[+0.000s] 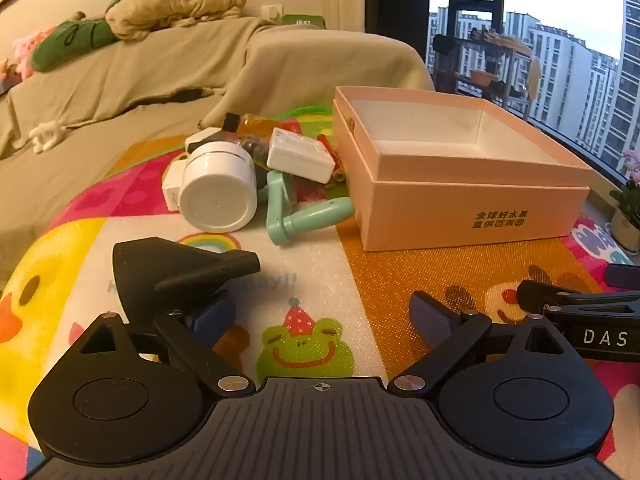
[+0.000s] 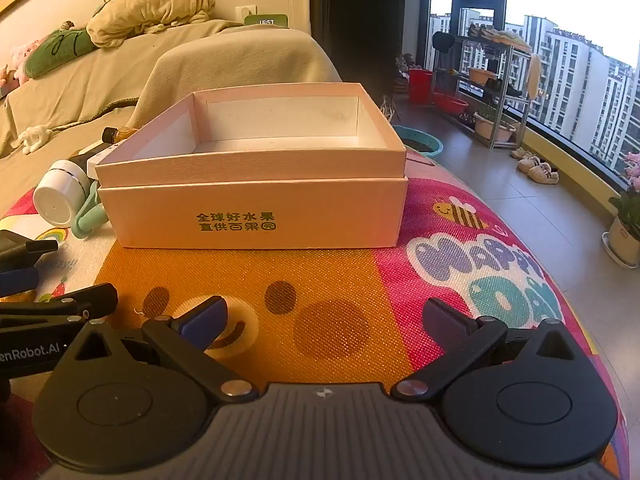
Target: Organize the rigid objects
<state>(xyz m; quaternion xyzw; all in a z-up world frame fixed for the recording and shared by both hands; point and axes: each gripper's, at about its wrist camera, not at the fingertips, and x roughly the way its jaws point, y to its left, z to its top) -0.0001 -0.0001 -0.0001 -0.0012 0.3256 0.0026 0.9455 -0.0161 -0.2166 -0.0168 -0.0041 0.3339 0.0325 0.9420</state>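
A pile of rigid objects lies on the colourful play mat [image 1: 328, 272]: a white round jar [image 1: 218, 186] on its side, a mint-green handle piece [image 1: 298, 210], a white flat case [image 1: 300, 155], an amber bottle [image 1: 256, 124] and small white blocks. An open, empty pink box [image 1: 460, 176] stands right of the pile; it also shows in the right wrist view [image 2: 256, 184]. My left gripper [image 1: 320, 316] is open and empty, short of the pile. My right gripper [image 2: 326, 320] is open and empty in front of the box.
A beige-covered sofa [image 1: 140, 76] with cushions stands behind the mat. The mat's right edge [image 2: 560, 264] drops to a tiled floor with a shelf rack [image 2: 492, 92], basins, slippers and a potted plant [image 2: 628, 216] by the window.
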